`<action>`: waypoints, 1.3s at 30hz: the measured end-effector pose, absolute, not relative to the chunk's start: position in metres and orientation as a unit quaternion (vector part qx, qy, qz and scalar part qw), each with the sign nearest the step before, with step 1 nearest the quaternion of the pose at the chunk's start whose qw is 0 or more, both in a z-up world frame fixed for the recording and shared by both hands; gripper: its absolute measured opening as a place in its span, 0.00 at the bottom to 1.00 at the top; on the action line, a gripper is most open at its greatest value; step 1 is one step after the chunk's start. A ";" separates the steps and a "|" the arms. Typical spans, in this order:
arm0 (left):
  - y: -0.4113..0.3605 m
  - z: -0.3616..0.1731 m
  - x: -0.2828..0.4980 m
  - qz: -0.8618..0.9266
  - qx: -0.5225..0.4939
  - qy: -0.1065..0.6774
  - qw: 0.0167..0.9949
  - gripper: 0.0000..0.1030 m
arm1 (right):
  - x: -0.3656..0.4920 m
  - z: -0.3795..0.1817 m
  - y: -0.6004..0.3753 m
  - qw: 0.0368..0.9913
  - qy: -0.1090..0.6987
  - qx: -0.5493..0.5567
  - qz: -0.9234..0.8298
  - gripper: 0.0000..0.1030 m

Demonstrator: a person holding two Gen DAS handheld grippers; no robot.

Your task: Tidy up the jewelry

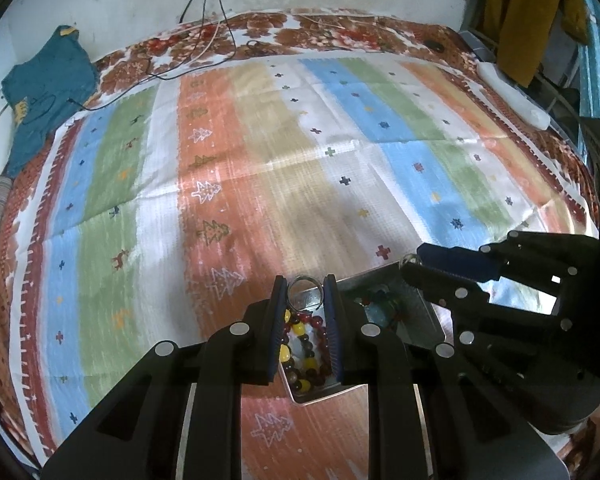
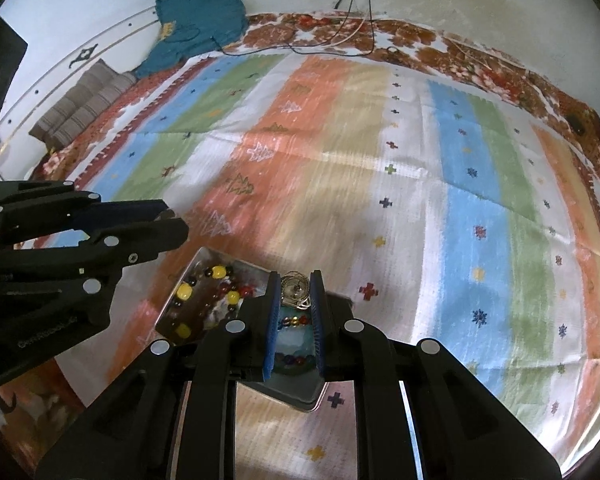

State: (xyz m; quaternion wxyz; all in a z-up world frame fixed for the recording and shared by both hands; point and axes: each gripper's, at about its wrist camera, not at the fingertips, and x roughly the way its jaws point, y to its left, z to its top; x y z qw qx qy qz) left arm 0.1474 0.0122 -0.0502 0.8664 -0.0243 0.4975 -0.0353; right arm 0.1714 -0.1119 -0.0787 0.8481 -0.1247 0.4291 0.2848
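The left tongs (image 1: 305, 286) are clenched on a silver bangle (image 1: 305, 294), held just above the left compartment of the metal tray (image 1: 428, 322) that lies on the striped cloth (image 1: 260, 160) on the bed. Under it lies a beaded bracelet (image 1: 300, 356) of yellow and dark red beads. The right tongs (image 2: 296, 286) grip a small tangle of thin metal jewelry (image 2: 296, 290), perhaps a chain or earrings, over the right compartment, where another beaded bracelet (image 2: 294, 322) and something pale blue already lie. Both pieces seem to be at the dropping stage. Next, each pair of tongs should lower slightly into its own compartment and release, keeping clear of the tray's rim and the divider so nothing spills onto the cloth.
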 end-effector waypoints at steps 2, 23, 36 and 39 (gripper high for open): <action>0.013 -0.052 0.148 -0.035 -0.024 0.501 0.864 0.24 | 0.172 -0.079 -0.112 0.848 0.432 -0.124 0.282 0.17; 0.014 -0.041 0.108 -0.026 -0.009 0.483 0.875 0.53 | 0.138 -0.070 -0.145 0.868 0.409 -0.130 0.251 0.52; 0.011 -0.037 0.075 -0.035 -0.023 0.466 0.884 0.79 | 0.115 -0.064 -0.159 0.875 0.394 -0.122 0.254 0.69; 0.009 -0.037 0.068 -0.042 -0.029 0.462 0.885 0.81 | 0.108 -0.062 -0.162 0.876 0.389 -0.118 0.258 0.71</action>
